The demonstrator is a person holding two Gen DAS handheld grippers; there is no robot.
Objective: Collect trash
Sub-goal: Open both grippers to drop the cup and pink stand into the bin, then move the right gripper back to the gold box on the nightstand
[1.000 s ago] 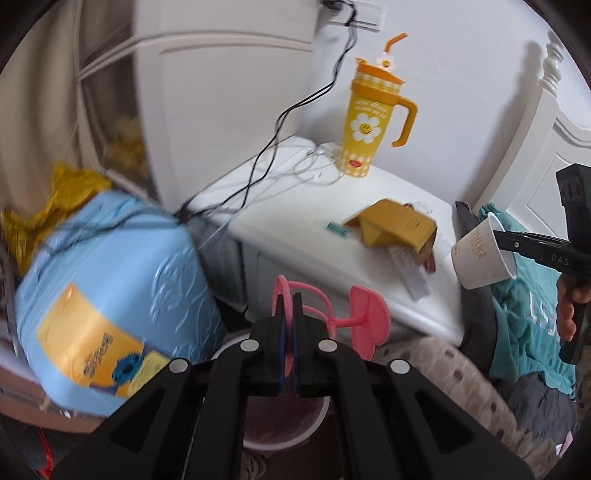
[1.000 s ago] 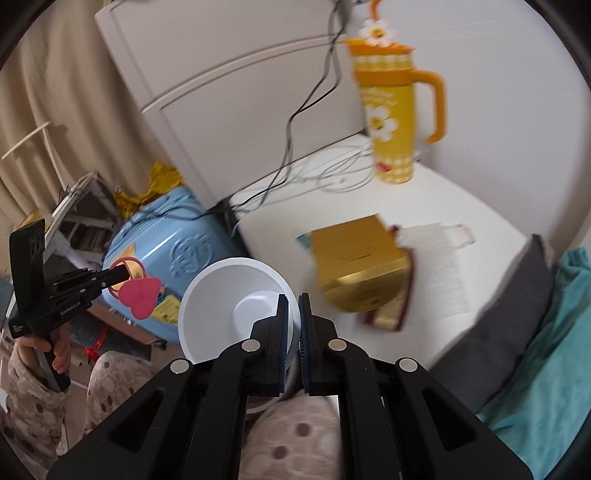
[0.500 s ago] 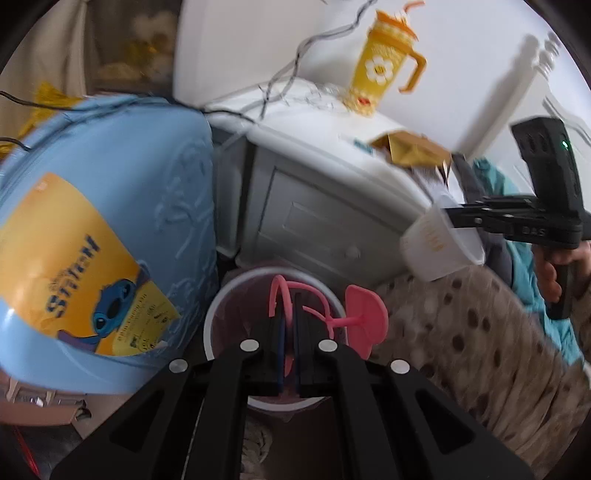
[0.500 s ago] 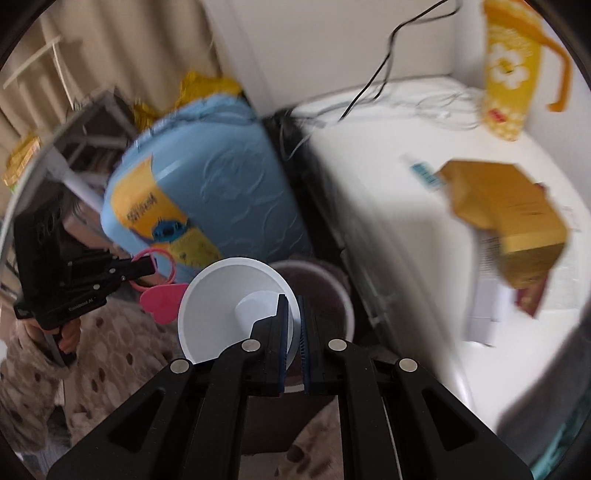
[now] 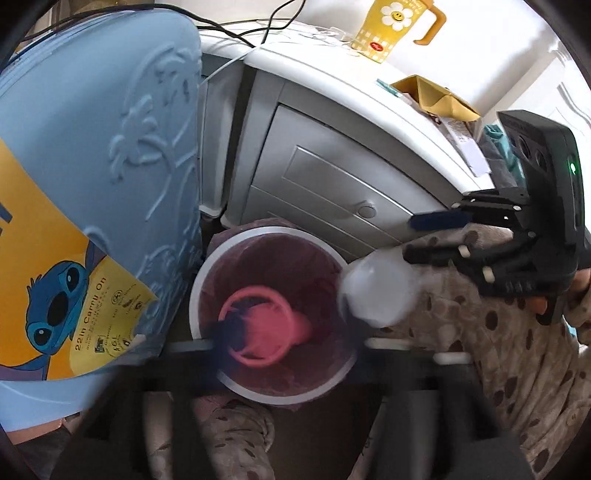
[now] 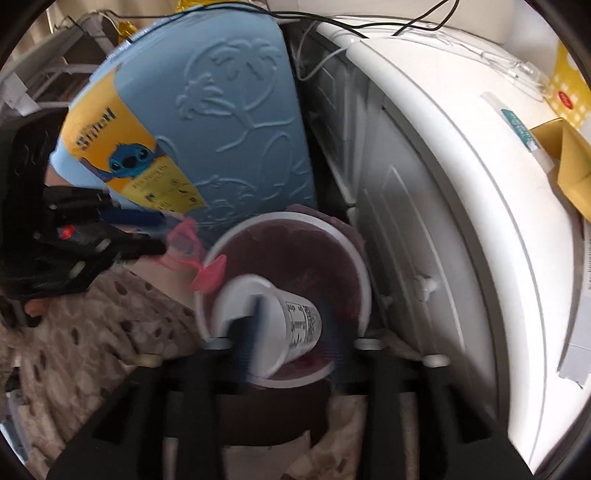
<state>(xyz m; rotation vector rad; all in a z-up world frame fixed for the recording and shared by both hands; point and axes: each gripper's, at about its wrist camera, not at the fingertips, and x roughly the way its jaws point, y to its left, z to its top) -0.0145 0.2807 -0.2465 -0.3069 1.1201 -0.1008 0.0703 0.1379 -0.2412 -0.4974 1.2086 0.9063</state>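
A white-rimmed trash bin (image 5: 275, 400) with a purple liner stands on the floor by the nightstand; it also shows in the right wrist view (image 6: 288, 221). My left gripper (image 5: 291, 341) is open over it, and the pink plastic piece (image 5: 264, 328) is loose, falling into the bin. My right gripper (image 6: 291, 345) is open too, blurred, with the white paper cup (image 6: 288, 328) dropping on its side into the bin. The cup (image 5: 376, 291) and right gripper (image 5: 439, 240) show at the bin's right in the left wrist view.
A light blue Stitch suitcase (image 5: 99, 166) stands close left of the bin. A grey-white nightstand (image 5: 332, 173) is behind it, holding a yellow box (image 5: 436, 96), a yellow mug (image 5: 391, 26), papers and cables. Spotted fabric (image 5: 498, 350) lies to the right.
Both grippers moved down over the bin and opened. The pink piece and the paper cup left the jaws and are falling into the bin.
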